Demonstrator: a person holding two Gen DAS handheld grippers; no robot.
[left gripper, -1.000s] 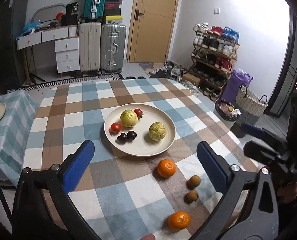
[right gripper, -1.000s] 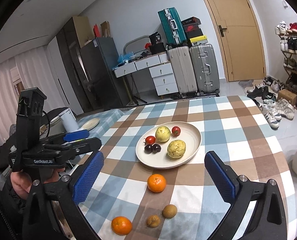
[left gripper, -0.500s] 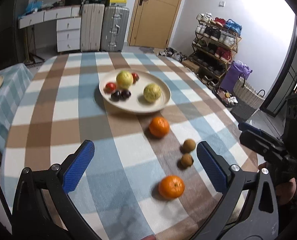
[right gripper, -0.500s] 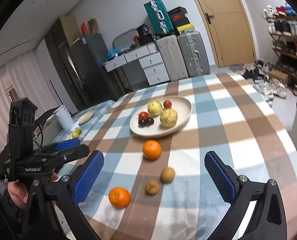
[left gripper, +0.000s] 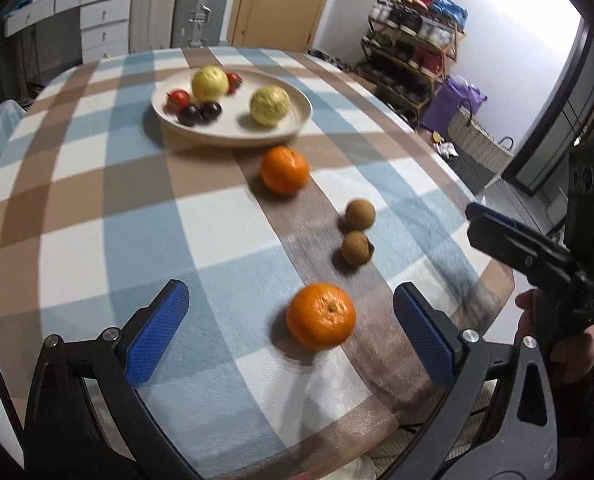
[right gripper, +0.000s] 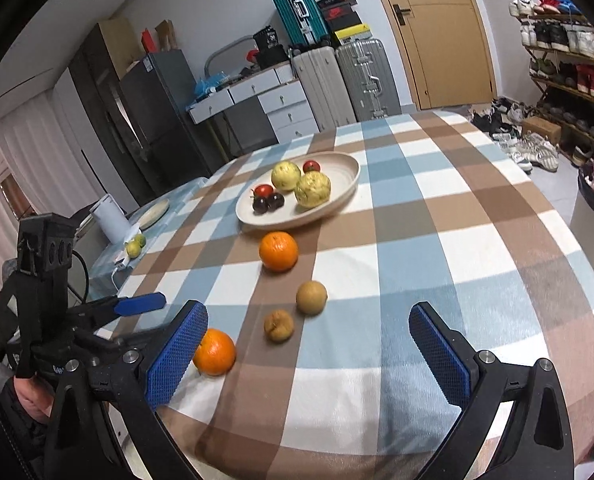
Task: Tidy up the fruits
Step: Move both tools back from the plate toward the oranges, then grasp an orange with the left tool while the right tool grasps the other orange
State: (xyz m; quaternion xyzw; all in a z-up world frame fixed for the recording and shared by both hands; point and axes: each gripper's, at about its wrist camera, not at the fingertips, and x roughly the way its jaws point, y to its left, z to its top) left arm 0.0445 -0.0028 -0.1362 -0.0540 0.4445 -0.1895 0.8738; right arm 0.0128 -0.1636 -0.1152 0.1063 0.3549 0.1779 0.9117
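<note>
Left claw [left gripper: 291,326] stands wide and empty, the near orange [left gripper: 321,316] on the cloth between its blue pads, a little toward the right one. Right claw [right gripper: 307,354] is wide too, holding nothing; the same orange sits at its 9 o'clock, partly behind its left pad. The desk [left gripper: 77,208] edge curves close below both claws, with bare checked cloth at the left claw's 10 o'clock. Loose fruit: two oranges and two small brown fruits [left gripper: 359,213]. At 12 o'clock the plate [left gripper: 233,136] holds two yellow fruits, two tomatoes and two dark fruits.
</note>
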